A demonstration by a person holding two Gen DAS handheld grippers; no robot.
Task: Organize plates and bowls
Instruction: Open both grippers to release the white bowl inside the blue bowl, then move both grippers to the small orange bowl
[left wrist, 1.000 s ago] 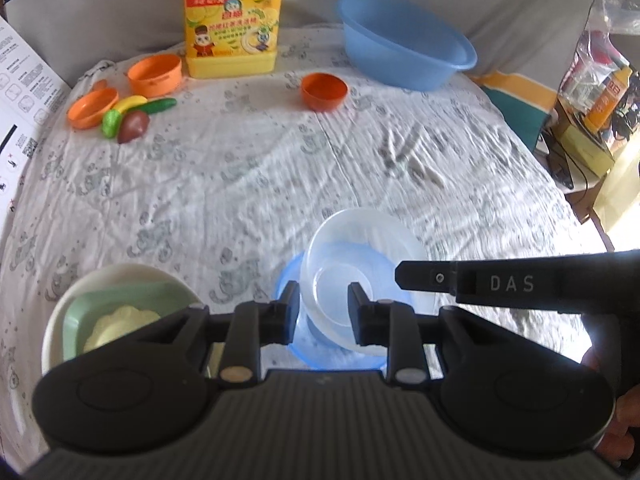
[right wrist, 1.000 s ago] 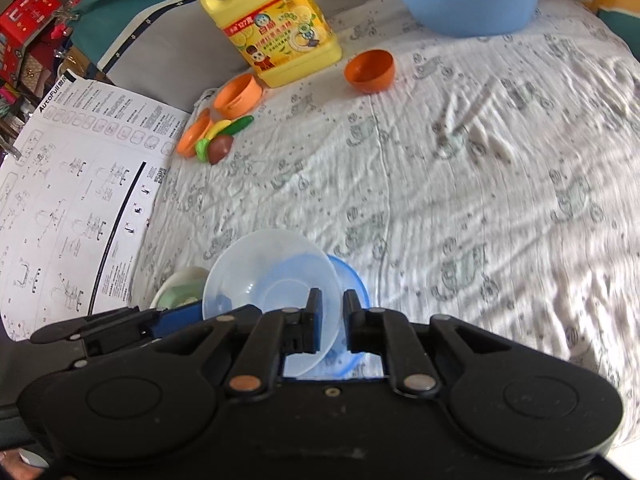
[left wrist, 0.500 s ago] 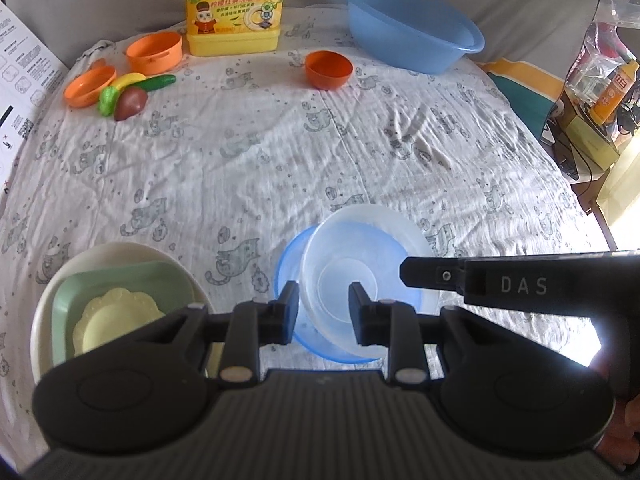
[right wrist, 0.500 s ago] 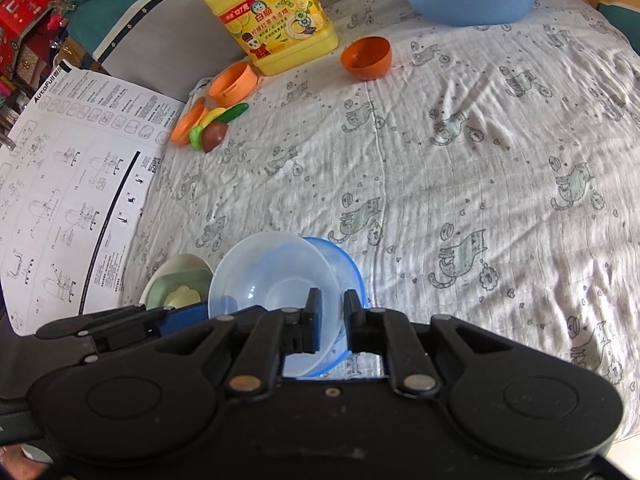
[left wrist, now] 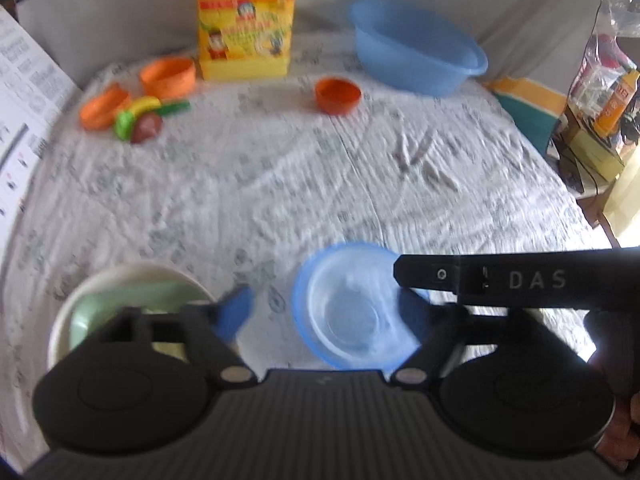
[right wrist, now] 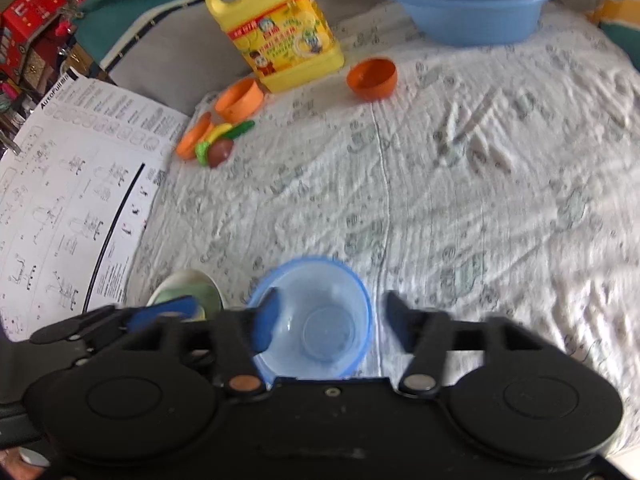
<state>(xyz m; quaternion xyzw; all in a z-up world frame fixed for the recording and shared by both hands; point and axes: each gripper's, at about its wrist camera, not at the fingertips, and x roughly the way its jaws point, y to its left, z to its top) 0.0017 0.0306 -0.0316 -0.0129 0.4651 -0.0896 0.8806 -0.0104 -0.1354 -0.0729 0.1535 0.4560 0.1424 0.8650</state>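
Trouble is most likely to come from the withdrawal: the clear bowl point(right wrist: 320, 320) has been nested in the blue bowl point(left wrist: 304, 304), low in the middle of both frames, and a finger drawn back carelessly could catch a rim and tip or drag the pair across the wrinkled cloth. In the right wrist view the left finger of the right hand-held gripper point(right wrist: 332, 324) is seen overlapping the left rim of the bowls, so a snag there is judged the nearest risk; whether it is actually touching cannot be told through the blur. The jaws of both hand-held grippers have just been opening. The left hand-held gripper point(left wrist: 324, 312) is spread wide, its blue pads point(left wrist: 236, 312) standing either side of the bowls, and nothing is clamped by either. A second hazard is judged to be the crowding, since the right one reaches across the lower right of the left wrist view, close above the bowls. Both bowls are set upright with their mouths facing up; being round, no long axis is shown. To the lower left, just beside them, a green dish point(left wrist: 132, 304) is held inside a white bowl point(left wrist: 64, 320). Far off at the top of the frame, an orange bowl point(left wrist: 338, 96) lies tilted on the bed point(left wrist: 320, 184), well apart.
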